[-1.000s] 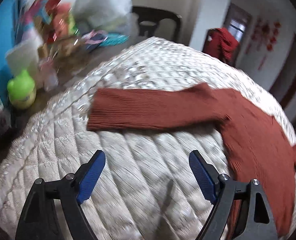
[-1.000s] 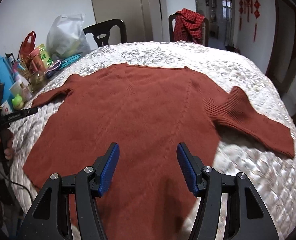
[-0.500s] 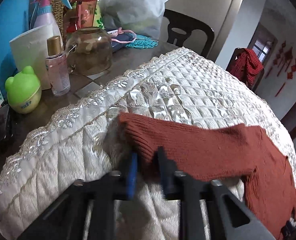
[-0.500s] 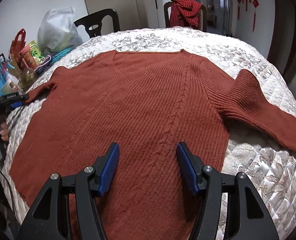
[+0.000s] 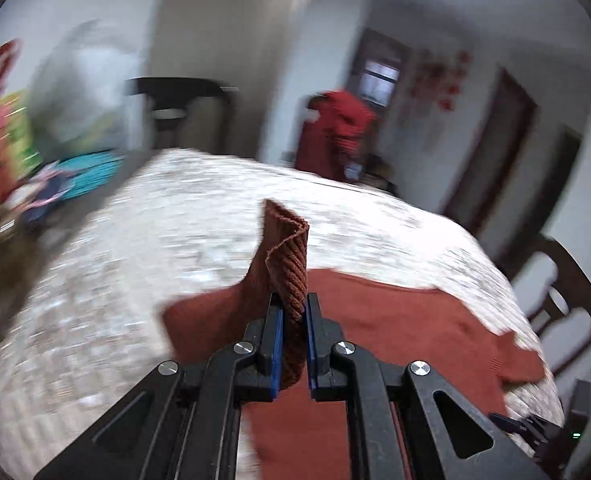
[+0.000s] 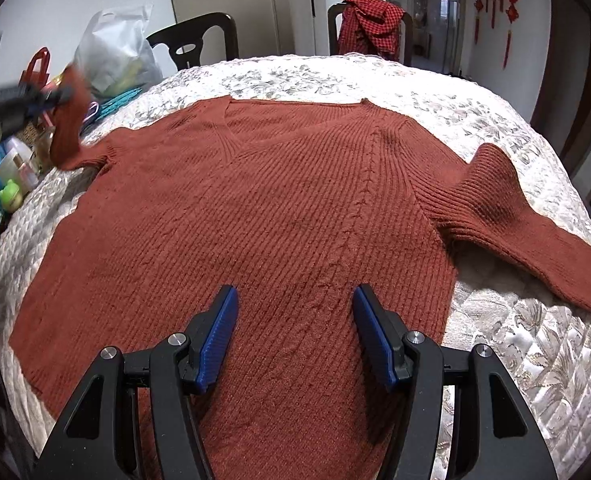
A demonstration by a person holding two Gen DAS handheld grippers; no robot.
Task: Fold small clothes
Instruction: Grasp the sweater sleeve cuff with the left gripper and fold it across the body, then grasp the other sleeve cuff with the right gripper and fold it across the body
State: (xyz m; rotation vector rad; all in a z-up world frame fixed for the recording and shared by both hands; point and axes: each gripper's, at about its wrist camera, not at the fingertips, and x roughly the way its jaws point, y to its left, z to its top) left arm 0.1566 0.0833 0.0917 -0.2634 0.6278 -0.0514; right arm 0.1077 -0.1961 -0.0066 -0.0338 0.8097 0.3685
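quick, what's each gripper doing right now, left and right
Left gripper: closed on the cuff of the rust-red sweater's sleeve, lifted off the table.
Right gripper: open, holding nothing, above the sweater body.

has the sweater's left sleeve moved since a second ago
Yes. The left gripper has lifted the sleeve cuff off the quilted table cover, up toward the clutter at the left.

Much of the left side is smeared or out of frame.
In the left wrist view the clutter (image 5: 11, 152) by the wall and the chair (image 5: 179, 104) are streaked with blur. The sweater's (image 6: 255, 216) hem runs off the bottom edge, and the left gripper (image 6: 57, 94) at the far sleeve is a dark smudge.
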